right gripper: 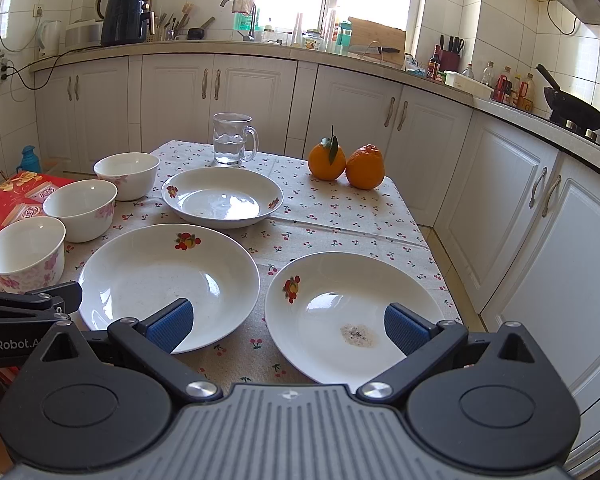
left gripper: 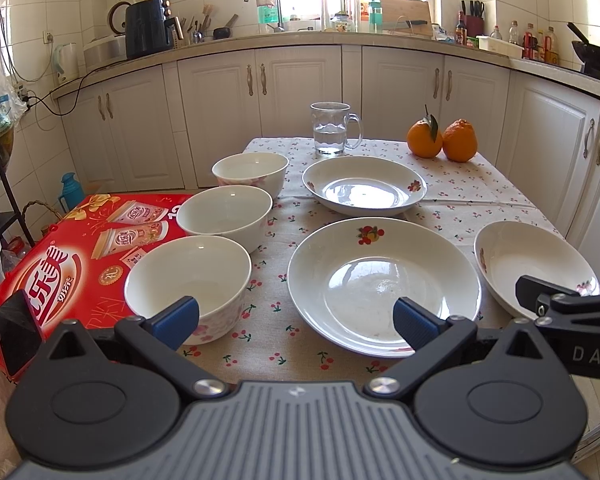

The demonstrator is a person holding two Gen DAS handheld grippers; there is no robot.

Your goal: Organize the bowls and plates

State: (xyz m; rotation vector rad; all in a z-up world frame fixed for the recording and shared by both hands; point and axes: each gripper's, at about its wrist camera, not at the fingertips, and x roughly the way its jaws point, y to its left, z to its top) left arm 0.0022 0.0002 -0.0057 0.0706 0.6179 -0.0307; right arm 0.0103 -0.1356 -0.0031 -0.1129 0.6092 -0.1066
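My main worry is the table's edges. The three bowls (left gripper: 226,210) stand in a row along the left edge, the nearest bowl (left gripper: 188,280) close to the near-left corner and seeming to overhang toward the red carton (left gripper: 60,264); a sideways nudge could tip it off, I judge. The right plate (right gripper: 352,312) lies close to the table's (right gripper: 340,208) right edge, so a clumsy pinch on its rim could slide it over. Glazed rims are slick, and stacking plate on plate too hard could chip them. The water mug (left gripper: 332,130) and two oranges (left gripper: 442,140) at the far edge could be clipped on a long reach.

My left gripper (left gripper: 296,318) hangs wide open above the near edge, between the nearest bowl and the middle plate (left gripper: 384,284), holding and touching nothing. My right gripper (right gripper: 288,326) is equally spread, empty, poised between the middle plate and the right plate. The far plate (right gripper: 222,196) sits toward the far edge, before the mug.
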